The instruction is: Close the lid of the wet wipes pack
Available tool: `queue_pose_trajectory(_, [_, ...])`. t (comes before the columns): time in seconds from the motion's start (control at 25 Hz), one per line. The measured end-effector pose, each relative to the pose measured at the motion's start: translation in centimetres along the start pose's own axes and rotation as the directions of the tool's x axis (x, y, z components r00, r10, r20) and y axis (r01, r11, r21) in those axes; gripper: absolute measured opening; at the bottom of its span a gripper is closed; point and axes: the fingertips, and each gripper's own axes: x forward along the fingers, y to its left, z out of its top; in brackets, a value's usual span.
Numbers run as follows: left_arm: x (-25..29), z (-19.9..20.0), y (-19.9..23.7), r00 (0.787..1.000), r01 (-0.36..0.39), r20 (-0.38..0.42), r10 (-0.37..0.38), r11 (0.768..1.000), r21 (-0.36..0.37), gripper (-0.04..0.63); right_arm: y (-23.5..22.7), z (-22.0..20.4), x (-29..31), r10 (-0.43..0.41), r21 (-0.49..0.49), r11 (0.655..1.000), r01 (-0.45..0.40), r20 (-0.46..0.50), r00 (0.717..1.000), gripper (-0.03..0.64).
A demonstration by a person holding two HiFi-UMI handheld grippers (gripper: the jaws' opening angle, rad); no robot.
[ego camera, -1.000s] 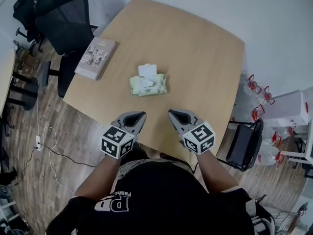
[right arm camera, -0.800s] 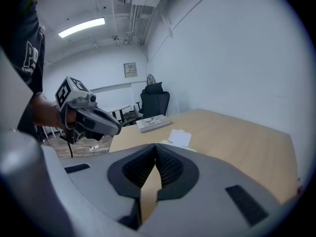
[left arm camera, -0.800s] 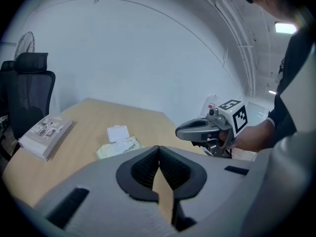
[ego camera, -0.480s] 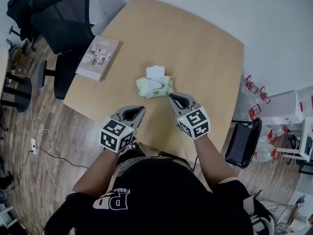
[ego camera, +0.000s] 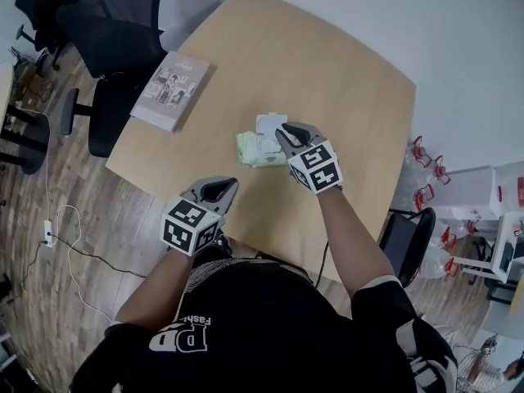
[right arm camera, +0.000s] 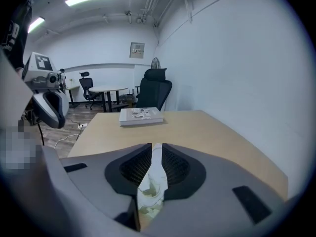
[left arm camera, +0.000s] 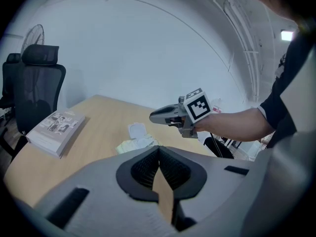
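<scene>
I am reaching my right arm forward over the desk (ego camera: 344,64), with the right tool (ego camera: 281,130) tilting downward and pointing toward the upper left of the head view. Its tip is hanging just over the wet wipes pack (ego camera: 254,151), which is lying flat near the middle of the desk with its white lid (ego camera: 268,122) standing open on the far side. The right tool's jaws are opening. The gap between them is narrow, and the pack and lid are showing through it, but the pads are not pressing on either.

I am keeping my left arm bent close to my body, and the left tool (ego camera: 227,186) is hovering over the near edge of the desk, at the lower left of the pack and well apart from it. It is sloping gently downward, with its jaws meeting at the tips and nothing between them.

A book (ego camera: 170,91) is lying near the desk's left edge, beside a black chair (ego camera: 110,23).
</scene>
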Motion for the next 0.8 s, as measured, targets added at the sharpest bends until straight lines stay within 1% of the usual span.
queue_pose_trajectory(0.08, [0.1,-0.1,0.2,1.0,0.004,-0.005,-0.004,1.0,-0.008,0.018,-0.6,-0.2,1.6,0.007,-0.017,1.0,-0.008,-0.037,0.999,0.077])
queue_pose_trajectory(0.24, [0.2,-0.3,0.5,1.0,0.008,-0.011,-0.008,1.0,-0.016,0.018,-1.4,-0.6,4.1,0.011,-0.055,0.998,-0.016,-0.081,0.997,0.081])
queue_pose_trajectory(0.32, [0.3,-0.5,0.8,1.0,0.005,-0.013,-0.005,1.0,-0.023,0.018,-1.7,-1.0,5.1,0.016,-0.1,0.995,-0.028,-0.119,0.993,0.097])
queue_pose_trajectory(0.36, [0.3,-0.5,0.9,1.0,0.003,-0.016,-0.003,1.0,-0.027,0.018,-1.8,-1.1,5.6,0.02,-0.132,0.991,-0.039,-0.141,0.99,0.123])
queue_pose_trajectory(0.4, [0.3,-0.6,1.1,1.0,0.001,-0.019,-0.002,1.0,-0.03,0.018,-1.9,-1.3,6.1,0.025,-0.165,0.985,-0.051,-0.16,0.987,0.133])
queue_pose_trajectory(0.48, [0.4,-0.7,1.4,1.0,0.0,-0.025,0.0,0.999,-0.037,0.018,-2.1,-1.4,6.8,0.032,-0.221,0.973,-0.074,-0.188,0.982,0.133])
queue_pose_trajectory(0.56, [0.5,-0.9,1.5,1.0,-0.001,-0.03,0.0,0.999,-0.043,0.018,-2.1,-1.5,7.2,0.038,-0.255,0.963,-0.09,-0.201,0.979,0.135])
queue_pose_trajectory(0.68, [0.5,-1.3,1.6,0.999,-0.002,-0.036,0.0,0.999,-0.051,0.018,-2.1,-1.5,7.8,0.047,-0.276,0.955,-0.107,-0.213,0.976,0.135])
queue_pose_trajectory(0.8, [0.5,-1.4,1.8,0.999,-0.005,-0.038,0.002,0.998,-0.06,0.018,-2.2,-1.8,8.3,0.066,-0.277,0.952,-0.129,-0.227,0.972,0.134])
